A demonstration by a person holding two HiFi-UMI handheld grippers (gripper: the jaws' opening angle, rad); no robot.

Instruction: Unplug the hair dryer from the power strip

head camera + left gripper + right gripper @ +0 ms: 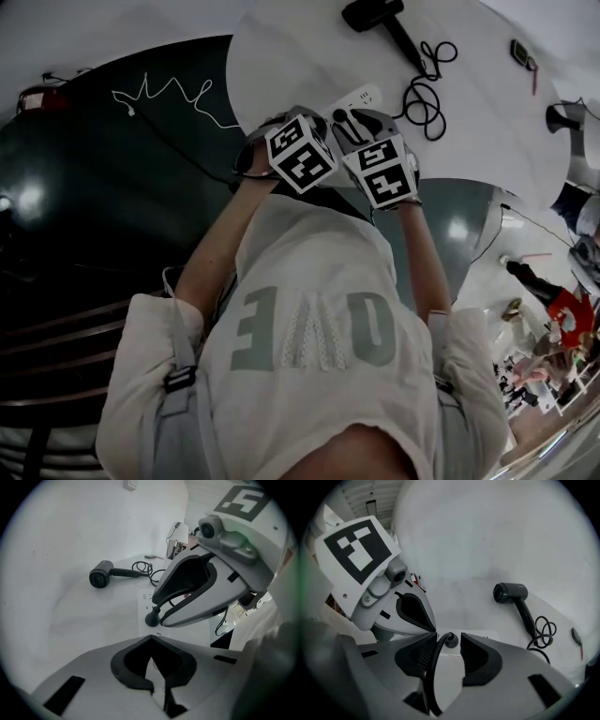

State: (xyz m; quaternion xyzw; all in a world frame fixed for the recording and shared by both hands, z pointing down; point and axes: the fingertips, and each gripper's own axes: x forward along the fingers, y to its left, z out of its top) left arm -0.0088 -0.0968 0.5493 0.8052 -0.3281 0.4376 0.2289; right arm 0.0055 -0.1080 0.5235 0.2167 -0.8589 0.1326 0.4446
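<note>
While the plug [451, 641] sits unpulled in the strip [144, 607], the right gripper [448, 635] stands wide around it, not yet gripping; the left gripper [151, 640], closed and empty, hovers beside.

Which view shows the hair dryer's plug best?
Right gripper view: the plug sits close, centered between the open jaws of the right gripper. Left gripper view shows it from the side, smaller; head view shows it only as a small dark spot.
</note>
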